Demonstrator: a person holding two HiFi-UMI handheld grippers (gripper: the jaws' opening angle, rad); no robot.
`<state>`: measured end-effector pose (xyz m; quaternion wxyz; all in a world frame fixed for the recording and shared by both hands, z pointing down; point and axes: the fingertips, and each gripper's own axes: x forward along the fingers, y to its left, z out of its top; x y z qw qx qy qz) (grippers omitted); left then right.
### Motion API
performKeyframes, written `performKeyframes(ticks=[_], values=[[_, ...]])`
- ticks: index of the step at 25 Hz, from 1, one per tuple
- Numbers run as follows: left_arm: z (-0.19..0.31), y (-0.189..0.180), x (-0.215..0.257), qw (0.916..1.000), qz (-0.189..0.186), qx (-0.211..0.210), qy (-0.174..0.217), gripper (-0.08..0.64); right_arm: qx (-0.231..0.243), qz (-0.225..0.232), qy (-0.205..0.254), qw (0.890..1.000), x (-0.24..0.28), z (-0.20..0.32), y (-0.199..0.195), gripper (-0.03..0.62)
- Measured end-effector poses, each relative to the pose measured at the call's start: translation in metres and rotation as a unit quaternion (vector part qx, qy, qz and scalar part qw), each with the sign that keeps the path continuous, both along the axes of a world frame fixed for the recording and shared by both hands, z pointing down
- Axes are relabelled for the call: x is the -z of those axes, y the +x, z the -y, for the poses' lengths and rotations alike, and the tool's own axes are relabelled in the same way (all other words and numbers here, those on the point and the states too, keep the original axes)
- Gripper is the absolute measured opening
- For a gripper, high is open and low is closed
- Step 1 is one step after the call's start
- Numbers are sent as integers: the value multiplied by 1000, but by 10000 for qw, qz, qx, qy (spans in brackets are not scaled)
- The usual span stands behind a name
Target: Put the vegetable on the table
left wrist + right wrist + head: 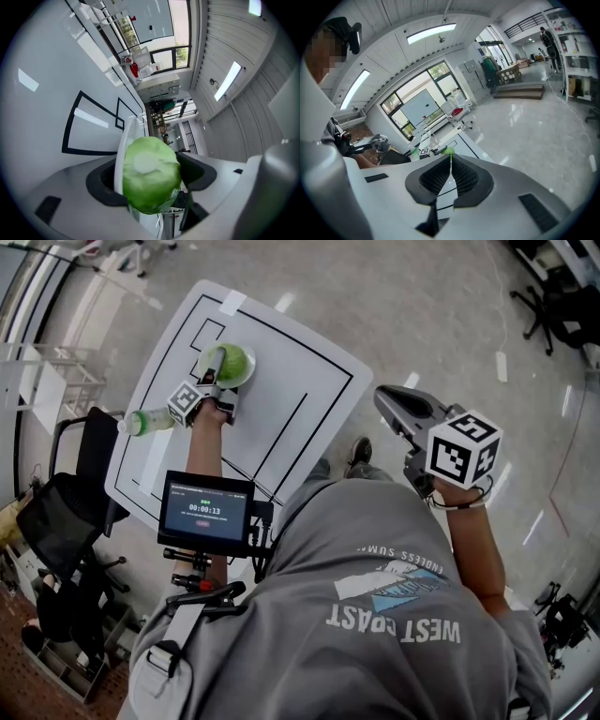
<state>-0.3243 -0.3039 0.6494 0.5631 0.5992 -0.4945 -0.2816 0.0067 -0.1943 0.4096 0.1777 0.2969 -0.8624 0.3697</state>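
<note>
left gripper (214,381) jaws well apart but clamped on a green cabbage (151,178), pads on either side of it. the white plate (123,145) rim sits hard against one side of the cabbage (can't tell if that pad also pinches the rim). the gripper is rolled on its side, reaching out over the far part of the white table (309,381) with the forearm stretched straight, so the cabbage is at the plate, not on bare tabletop. right gripper (450,161) jaws closed together, nothing in them, held out past the table's right edge over the floor, pointing somewhat down. readable: chest screen (206,510) shows "00:00:13", shirt (394,615) says "west coast".
</note>
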Motion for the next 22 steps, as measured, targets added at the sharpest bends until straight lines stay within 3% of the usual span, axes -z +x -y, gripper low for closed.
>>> performKeyframes(ticks=[14, 22], values=[[1, -7, 5, 9973, 731, -46, 29, 334, -14, 37, -29, 10000, -4, 2, 2, 11], [0, -9, 8, 9953, 971, -33, 39, 336, -35, 45, -54, 10000, -4, 4, 4, 11]])
